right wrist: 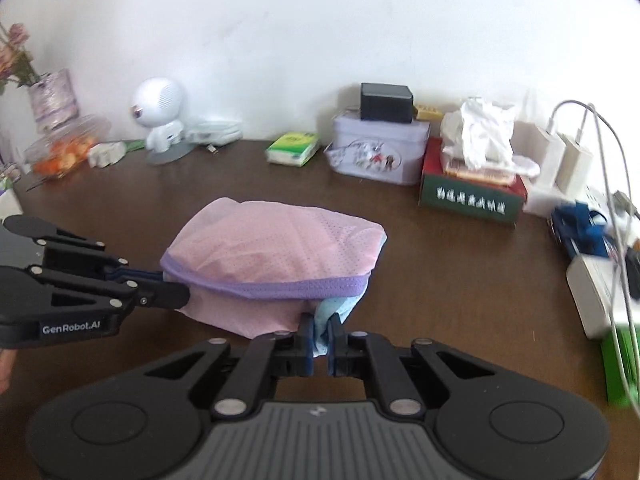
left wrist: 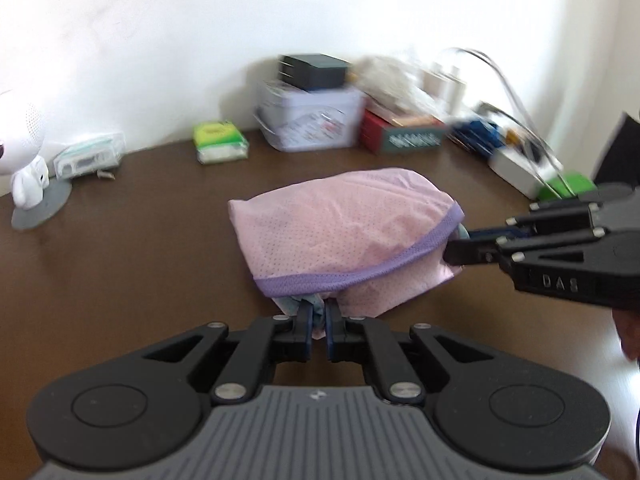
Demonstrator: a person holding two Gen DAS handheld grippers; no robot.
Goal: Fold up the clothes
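Observation:
A pink mesh garment [left wrist: 340, 232] with a purple hem band and a pale blue lining lies bunched on the brown table [left wrist: 120, 260]. My left gripper [left wrist: 319, 320] is shut on the near edge of the garment, blue lining pinched between its pads. My right gripper [left wrist: 456, 246] reaches in from the right and grips the hem's other end. In the right wrist view, the garment [right wrist: 276, 248] bulges ahead, my right gripper [right wrist: 321, 334] is shut on its blue lining, and my left gripper [right wrist: 176, 292] holds the hem at the left.
Along the wall stand a white round-headed gadget [right wrist: 162, 120], a green tissue pack [right wrist: 294, 148], a lilac tin [right wrist: 376, 152] with a black box on it, a red and green box [right wrist: 472, 196], white chargers [right wrist: 560, 160] with cables, and a vase [right wrist: 52, 100].

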